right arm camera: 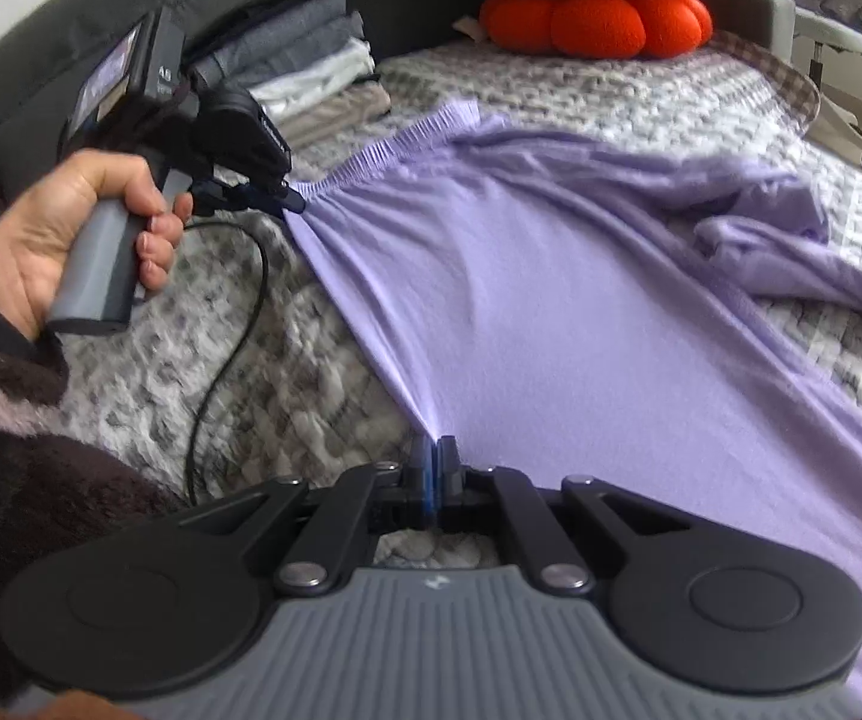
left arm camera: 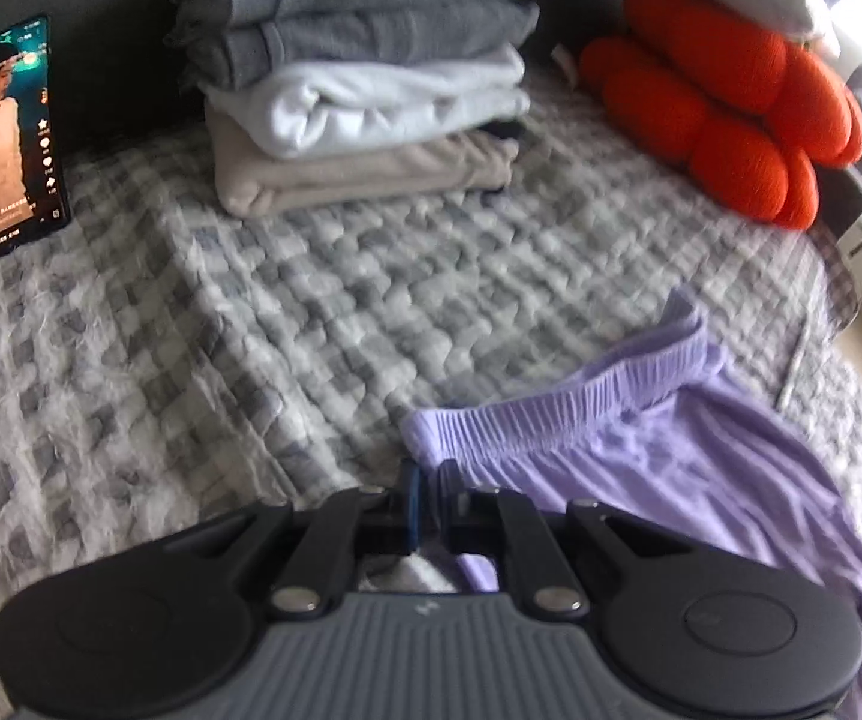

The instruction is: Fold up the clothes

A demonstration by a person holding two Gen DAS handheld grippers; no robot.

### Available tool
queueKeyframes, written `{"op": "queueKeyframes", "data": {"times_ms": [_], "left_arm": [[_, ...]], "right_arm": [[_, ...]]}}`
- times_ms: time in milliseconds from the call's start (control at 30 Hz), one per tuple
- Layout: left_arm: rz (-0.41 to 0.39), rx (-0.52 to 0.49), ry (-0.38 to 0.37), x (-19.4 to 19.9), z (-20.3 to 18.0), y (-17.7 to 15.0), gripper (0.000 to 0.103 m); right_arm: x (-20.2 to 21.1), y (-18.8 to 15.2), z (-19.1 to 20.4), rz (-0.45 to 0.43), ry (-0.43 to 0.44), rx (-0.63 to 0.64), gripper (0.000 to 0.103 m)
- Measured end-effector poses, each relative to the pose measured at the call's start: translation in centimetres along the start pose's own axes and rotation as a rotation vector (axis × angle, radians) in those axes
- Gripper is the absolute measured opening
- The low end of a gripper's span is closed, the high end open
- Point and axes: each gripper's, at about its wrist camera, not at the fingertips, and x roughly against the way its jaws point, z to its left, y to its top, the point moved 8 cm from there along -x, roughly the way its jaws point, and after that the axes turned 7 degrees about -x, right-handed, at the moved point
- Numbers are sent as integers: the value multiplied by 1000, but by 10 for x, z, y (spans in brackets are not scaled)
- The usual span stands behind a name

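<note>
1. The lilac garment (right arm camera: 550, 300) lies spread over the checked quilt (left arm camera: 251, 330), filling the centre and right of the right wrist view; its gathered elastic waistband (left arm camera: 580, 396) runs across the lower right of the left wrist view.

2. The left gripper (right arm camera: 293, 199) is clamped on the waistband's corner, seen at the left of the right wrist view, where a hand (right arm camera: 71, 240) holds its grey handle. The right gripper (right arm camera: 433, 450) is pinched tight on the side edge further down, at lower centre of that view. The cloth between them is pulled into taut creases.

3. It looks a thin, light, limp knit: it should drape and sag wherever it isn't held, and slide a little on itself. The waistband is the thickest, firmest part and the surest hold; the thin side edge could slip from the pads if tugged hard.

4. The far part bunches into folds at the right of the right wrist view. I would guess those are trouser legs, though the blur there leaves it unsure. They want smoothing before any fold.

5. At the top of the left wrist view sits a stack of folded clothes (left arm camera: 365, 78), with a phone (left arm camera: 14, 138) propped at upper left and an orange cushion (left arm camera: 724, 108) at upper right. All are well apart from the garment. A black cable (right arm camera: 227, 330) trails over the quilt near the left edge and could snag.
</note>
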Motion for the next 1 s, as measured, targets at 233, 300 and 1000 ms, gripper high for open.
{"op": "queueKeyframes", "data": {"times_ms": [233, 300, 1000], "left_arm": [[-5, -5, 12, 3, -2, -2, 11], [-2, 17, -8, 4, -1, -1, 14], [-159, -119, -129, 49, -63, 4, 63]], "right_arm": [[3, 1, 2, -35, -8, 12, 10], [6, 2, 3, -53, -9, 25, 15], [56, 17, -67, -194, -73, -184, 46]]}}
